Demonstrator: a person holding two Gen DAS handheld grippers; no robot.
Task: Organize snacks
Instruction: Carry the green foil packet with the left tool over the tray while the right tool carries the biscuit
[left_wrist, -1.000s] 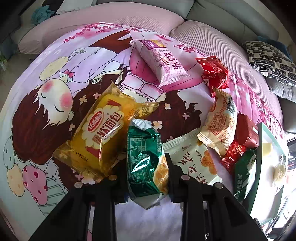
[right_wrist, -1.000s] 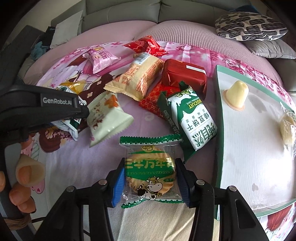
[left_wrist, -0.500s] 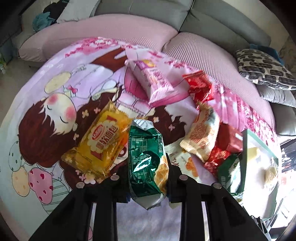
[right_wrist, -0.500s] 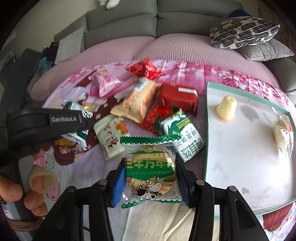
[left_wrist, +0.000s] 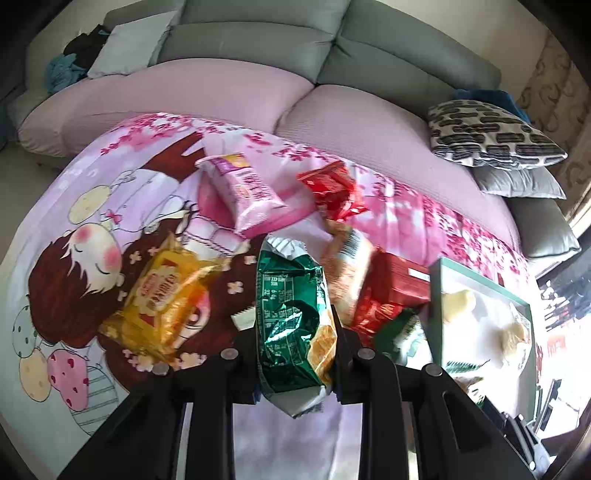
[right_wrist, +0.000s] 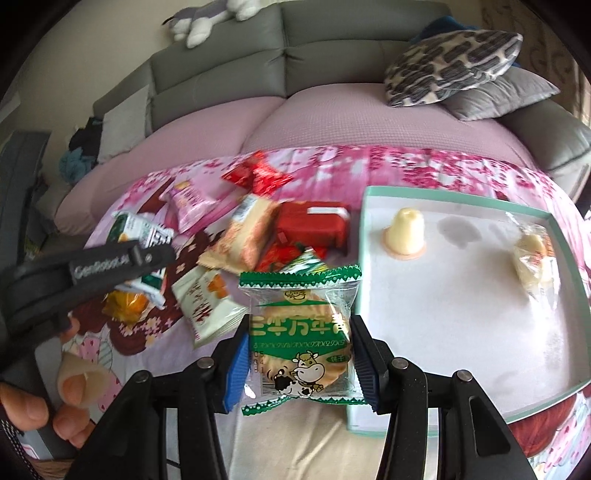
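Note:
My left gripper (left_wrist: 295, 354) is shut on a shiny green snack packet (left_wrist: 291, 317), held up above the cartoon-print cloth. My right gripper (right_wrist: 297, 365) is shut on a clear biscuit packet with green edges and a cow picture (right_wrist: 299, 339), its blue pads (right_wrist: 236, 369) pressing both sides. It hangs just left of the white tray with a green rim (right_wrist: 443, 317). In the right wrist view the left gripper (right_wrist: 122, 258) shows at the left with its green packet (right_wrist: 142, 236), a person's hand (right_wrist: 33, 406) below it.
Loose on the cloth lie a yellow bread packet (left_wrist: 162, 299), a pink packet (left_wrist: 247, 192), a red crinkled packet (left_wrist: 332, 188), a red box (right_wrist: 314, 225), an orange-beige packet (right_wrist: 247, 236) and a white packet (right_wrist: 207, 302). The tray holds a jelly cup (right_wrist: 406, 229) and a wrapped sweet (right_wrist: 532, 258). Sofa cushions behind.
Both grippers rose with their packets; the cloth and loose snacks look farther below and more of the sofa shows. Each grip has held.

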